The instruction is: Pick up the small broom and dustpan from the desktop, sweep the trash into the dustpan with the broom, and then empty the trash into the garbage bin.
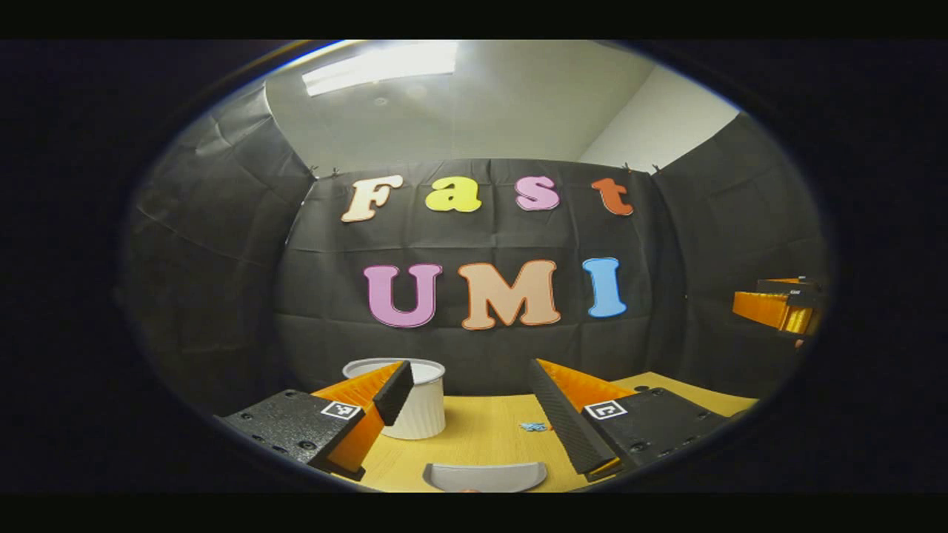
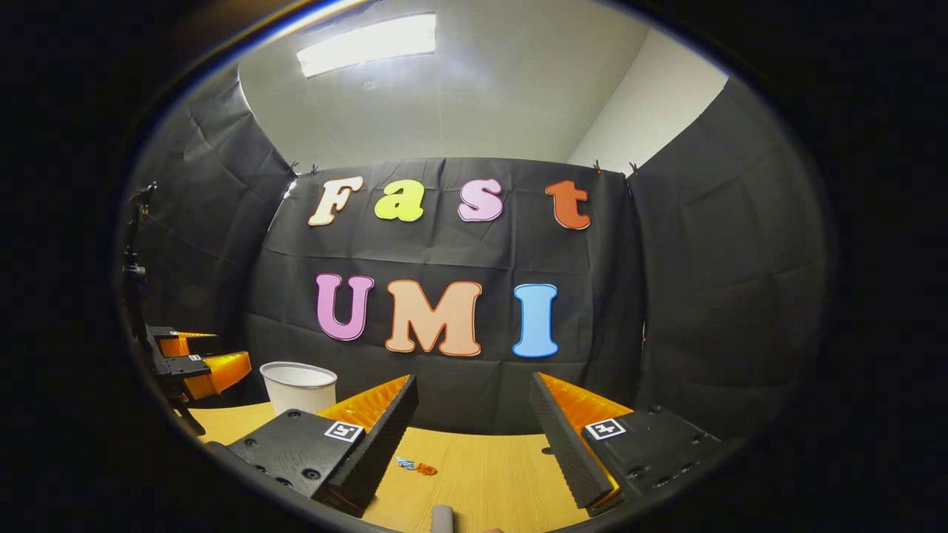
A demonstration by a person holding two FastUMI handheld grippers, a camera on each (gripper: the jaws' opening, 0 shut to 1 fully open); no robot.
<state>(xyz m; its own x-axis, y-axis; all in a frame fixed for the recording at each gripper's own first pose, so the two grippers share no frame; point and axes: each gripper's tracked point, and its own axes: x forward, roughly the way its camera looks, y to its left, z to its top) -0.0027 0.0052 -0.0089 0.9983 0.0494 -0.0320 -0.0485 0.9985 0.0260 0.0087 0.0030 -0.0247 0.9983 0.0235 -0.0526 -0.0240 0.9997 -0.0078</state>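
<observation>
Dustpan (image 1: 485,475) lies on the tabletop (image 1: 481,437) at the very near edge of the left gripper view, just below the left gripper (image 1: 474,414); only a curved grey lip is visible. Looks like thin plastic: light, stiff, a bit slick. Best taken by the handle, which isn't visible here, otherwise pinch the rim.

Broom (image 2: 442,520): in the right gripper view a grey rod end pokes up at the bottom edge, probably its handle, can't confirm. Likely light, with a rigid handle and soft bristles; grab it mid-handle.

Trash (image 2: 415,467): small blue and orange scraps on the tabletop, near the right gripper's left finger; blue bit also seen in the left gripper view (image 1: 535,426). Tiny and light, may scatter if swept hard.

Bin (image 1: 415,403): white ribbed cup-shaped tub, open top, upright at the tabletop's far left, partly behind the left gripper's left finger. Probably light, could tip if bumped.

Left gripper fingers spread wide, holding nothing. Right gripper (image 2: 474,437) fingers also spread, empty. Each gripper shows at the side of the other's view, well apart. Nothing blocks the way between trash and bin. Black cloth wall (image 2: 711,311) close behind the tabletop.
</observation>
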